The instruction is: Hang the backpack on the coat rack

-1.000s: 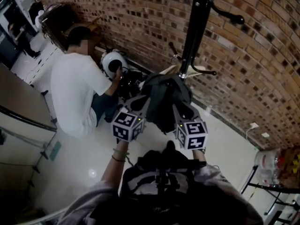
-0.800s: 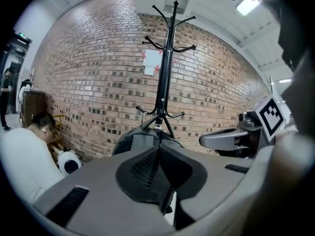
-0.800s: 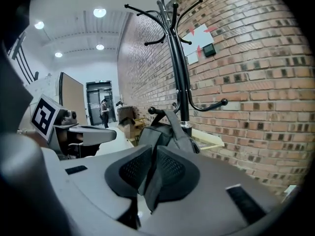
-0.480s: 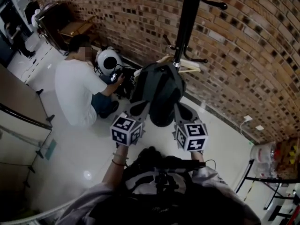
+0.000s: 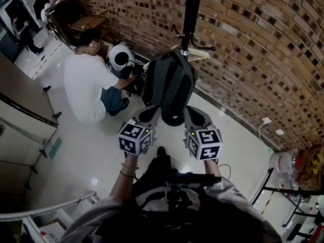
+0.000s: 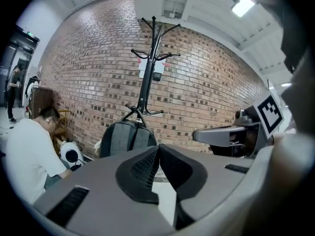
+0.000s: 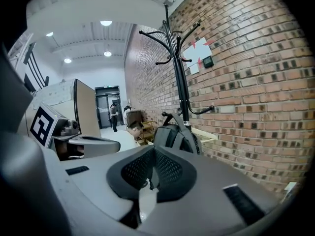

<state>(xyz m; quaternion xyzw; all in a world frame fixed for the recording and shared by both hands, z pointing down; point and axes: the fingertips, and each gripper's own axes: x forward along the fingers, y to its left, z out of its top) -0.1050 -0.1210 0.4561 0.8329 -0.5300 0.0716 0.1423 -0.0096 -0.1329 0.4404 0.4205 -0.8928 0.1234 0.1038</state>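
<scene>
Head view, backpack: a dark grey backpack is hanging from the lower hooks of the black coat rack. Its rounded bottom is pointing toward the camera.
Head view, setting: the rack is standing against a brick wall. A person in a white shirt is crouching on the pale floor to the rack's left, beside a white round device.
Head view, grippers: the left gripper and the right gripper are pointing at the backpack from either side of its bottom. The angle is not showing whether they touch it.
Left gripper view, backpack: two grey shoulder straps are facing the camera, and the top loop is sitting at the rack's lower hooks. The bag's lower part is hiding behind the gripper body.
Left gripper view, jaws: the dark pads are pressing together, with the backpack well beyond them, apart from the tips.
Left gripper view, extras: the rack's upper hooks are standing bare, a paper sign is showing on the brick behind them, and the right gripper is reaching in from the right.
Right gripper view, backpack: the backpack is showing side-on, close against the pole, with its loop over a low hook.
Right gripper view, jaws: the pads are meeting, closed on none of the bag, which is hanging ahead of them.
Right gripper view, extras: only here a long corridor is opening beyond the rack, under round ceiling lights.
</scene>
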